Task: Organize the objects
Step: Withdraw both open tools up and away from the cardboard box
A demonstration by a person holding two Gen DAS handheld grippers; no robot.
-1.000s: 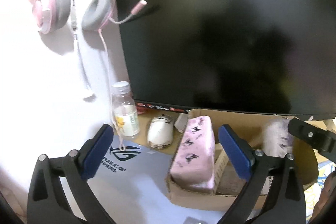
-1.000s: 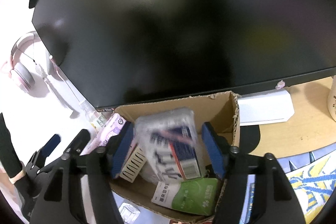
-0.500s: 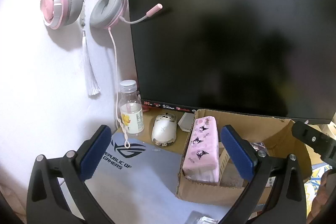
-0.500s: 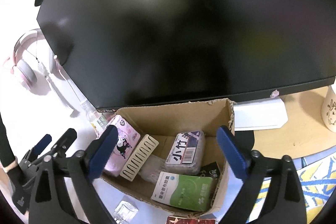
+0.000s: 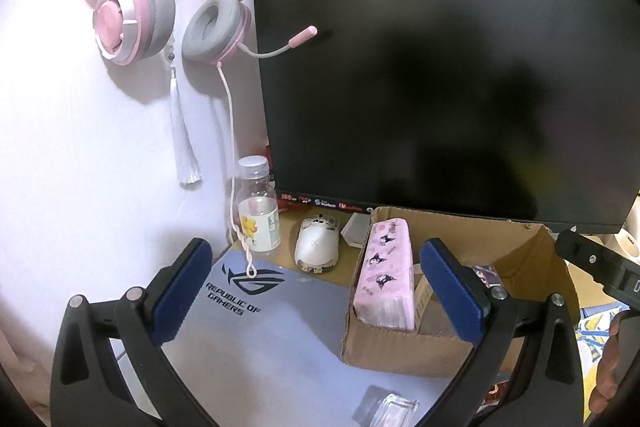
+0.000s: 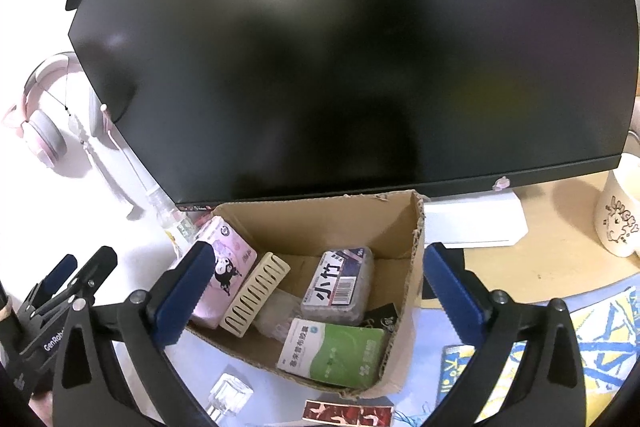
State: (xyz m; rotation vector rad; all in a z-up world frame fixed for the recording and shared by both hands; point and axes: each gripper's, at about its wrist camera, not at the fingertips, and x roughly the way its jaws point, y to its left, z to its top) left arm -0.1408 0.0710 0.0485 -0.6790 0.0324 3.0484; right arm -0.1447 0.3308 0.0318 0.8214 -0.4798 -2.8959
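we see one open brown cardboard box (image 6: 352, 223) standing on the pale grey desk mat (image 5: 256, 339) just in front of the one wide black monitor (image 6: 352, 47). its rim is torn and ragged, and its near right corner is dented. inside we count five things clearly: one pink tissue pack printed with a dark cartoon figure (image 6: 226, 275), leaning on the left wall; one cream slotted plastic piece (image 6: 256, 295) beside it; one clear-wrapped pack with a bold black-and-white label and barcode (image 6: 340, 285), lying in the middle; one flat green and white carton (image 6: 334, 351) at the front; and one small black card (image 6: 380, 315) against the right wall. a crumpled clear wrapper lies under them.

our right gripper (image 6: 316, 295) hangs over the box with its blue pads spread wide; its jaws have just been opening, and nothing is pressed between them. our left gripper (image 5: 316, 285) also stands wide apart, holding nothing.

left of the box we count one white mouse (image 5: 318, 245), one clear bottle with a yellow flower label (image 5: 258, 217), and one pink and grey cat-ear headset (image 5: 160, 3) hanging on the white wall. one cream mug (image 6: 620, 215) stands at the right.
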